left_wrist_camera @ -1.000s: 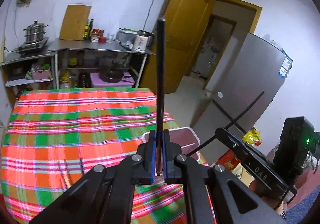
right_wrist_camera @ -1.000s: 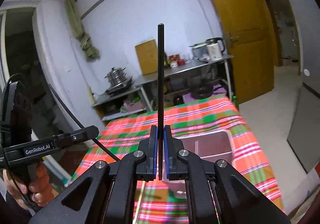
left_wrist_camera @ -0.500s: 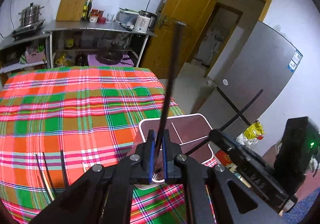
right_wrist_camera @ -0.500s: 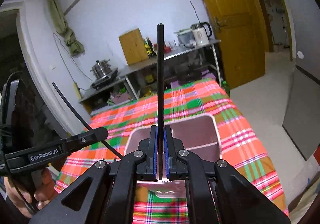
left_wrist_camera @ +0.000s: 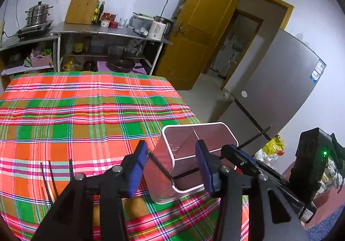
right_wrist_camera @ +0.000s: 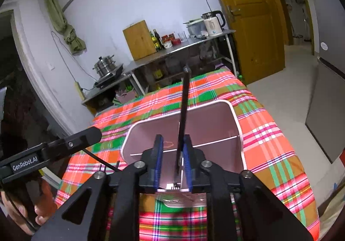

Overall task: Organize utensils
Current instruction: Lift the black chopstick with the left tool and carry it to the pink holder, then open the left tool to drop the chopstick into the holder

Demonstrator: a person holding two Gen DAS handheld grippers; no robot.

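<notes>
A pink utensil holder (left_wrist_camera: 198,146) with a divider stands on the plaid tablecloth near the table's right edge; it also shows in the right wrist view (right_wrist_camera: 183,131). My left gripper (left_wrist_camera: 171,166) is open just above the holder's near-left wall, and a black chopstick (left_wrist_camera: 160,168) leans from its left pad into the holder. My right gripper (right_wrist_camera: 172,161) is open over the holder, and a black chopstick (right_wrist_camera: 183,116) stands loose between its jaws, lower end inside the holder. Several more chopsticks (left_wrist_camera: 51,178) lie on the cloth at the left.
The plaid-covered table (left_wrist_camera: 75,116) fills the foreground. Behind it stand a steel shelf (left_wrist_camera: 107,32) with a kettle, jars and cutting board, and a pot on a cooker (left_wrist_camera: 36,17). A yellow door (left_wrist_camera: 202,32) and a grey fridge (left_wrist_camera: 280,94) are to the right.
Both grippers have come down over the holder and opened. Each chopstick has slipped from a tight upright grip and now drops or leans into the holder.
</notes>
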